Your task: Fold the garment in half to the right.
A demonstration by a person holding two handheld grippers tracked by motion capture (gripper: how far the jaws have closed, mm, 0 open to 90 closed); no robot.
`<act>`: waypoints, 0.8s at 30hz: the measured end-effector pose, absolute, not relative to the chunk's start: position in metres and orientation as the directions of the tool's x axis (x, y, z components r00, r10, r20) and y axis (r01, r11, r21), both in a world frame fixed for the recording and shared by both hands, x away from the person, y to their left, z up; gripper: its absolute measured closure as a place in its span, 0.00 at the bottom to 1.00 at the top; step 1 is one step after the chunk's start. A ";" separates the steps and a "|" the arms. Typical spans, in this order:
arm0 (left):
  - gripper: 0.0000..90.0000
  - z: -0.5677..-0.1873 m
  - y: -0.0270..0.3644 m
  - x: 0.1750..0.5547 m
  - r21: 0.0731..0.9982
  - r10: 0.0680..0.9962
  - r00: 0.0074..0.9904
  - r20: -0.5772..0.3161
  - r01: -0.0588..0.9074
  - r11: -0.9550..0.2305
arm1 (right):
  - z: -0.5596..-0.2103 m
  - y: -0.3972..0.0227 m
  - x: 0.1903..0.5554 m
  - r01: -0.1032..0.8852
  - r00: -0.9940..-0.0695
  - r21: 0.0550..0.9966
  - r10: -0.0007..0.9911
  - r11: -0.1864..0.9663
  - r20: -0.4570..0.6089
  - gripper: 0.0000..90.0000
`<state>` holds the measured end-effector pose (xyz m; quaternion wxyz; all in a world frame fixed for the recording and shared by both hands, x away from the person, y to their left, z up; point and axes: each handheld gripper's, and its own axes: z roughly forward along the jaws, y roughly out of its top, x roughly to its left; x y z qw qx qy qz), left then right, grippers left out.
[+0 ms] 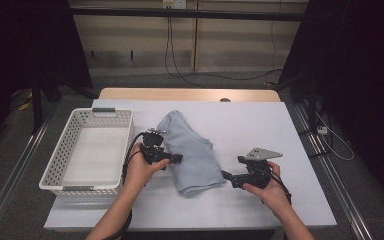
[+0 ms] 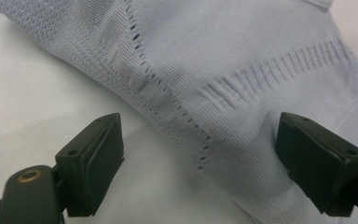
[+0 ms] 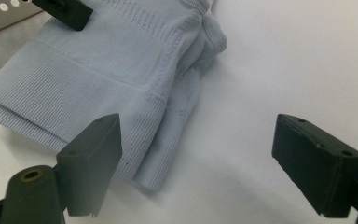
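A light blue knit garment (image 1: pixel 190 152) lies folded on the white table top (image 1: pixel 260 125). My left gripper (image 1: pixel 178 159) rests at the garment's left edge, held by a hand. In the left gripper view its jaws stand open (image 2: pixel 200 163) astride the garment's ribbed edge (image 2: pixel 242 70), and the pads do not press on the cloth. My right gripper (image 1: pixel 226 175) sits at the garment's near right corner. Its jaws are open (image 3: pixel 198 163), with the folded hem (image 3: pixel 121 60) just in front of the left jaw and bare table between them.
A white perforated basket (image 1: pixel 55 165) stands left of the garment, with its corner (image 3: pixel 0 18) in the right gripper view. The left gripper's jaw tip (image 3: pixel 70 11) lies on the cloth's far side there. Cables hang beyond the table's far edge.
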<state>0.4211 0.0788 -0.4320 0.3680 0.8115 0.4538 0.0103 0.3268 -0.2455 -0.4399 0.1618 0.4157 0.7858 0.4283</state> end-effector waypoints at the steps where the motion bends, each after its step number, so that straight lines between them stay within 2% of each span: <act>1: 0.18 -0.432 0.079 0.421 0.608 0.745 0.587 -0.317 0.729 -0.316 | -0.440 -0.245 0.327 0.515 -0.601 0.808 0.793 0.287 0.102 0.18; 24: 0.21 -0.438 0.076 0.413 0.570 0.732 0.563 -0.384 0.768 -0.291 | -0.439 -0.248 0.327 0.513 -0.600 0.810 0.794 0.285 0.101 0.18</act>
